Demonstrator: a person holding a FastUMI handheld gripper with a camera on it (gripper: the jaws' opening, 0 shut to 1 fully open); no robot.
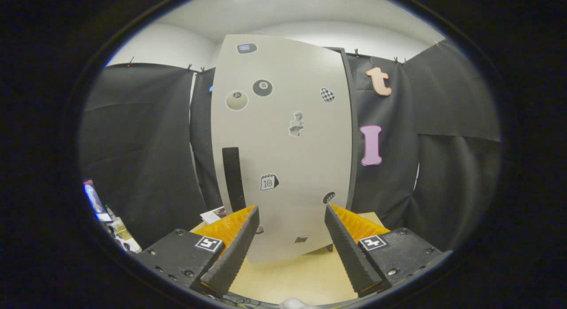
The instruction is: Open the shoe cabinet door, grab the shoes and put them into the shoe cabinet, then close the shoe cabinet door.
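Note:
The shoe cabinet's white door (283,149) stands upright straight ahead, beyond my fingers, dotted with several stickers. It looks shut against the dark cabinet frame (352,136) along its right edge. A black vertical handle (233,178) runs down the door's left side, just above my left fingertip. My gripper (292,214) is open, its black ribbed fingers (237,251) spread wide with nothing between them. The cabinet stands on a light wooden tabletop (292,273).
Black cloth walls close in on both sides of the cabinet. A printed card (213,215) lies on the tabletop left of the door's base. Some clutter (116,231) sits low at the far left. A small white object (296,303) peeks in just below the fingers.

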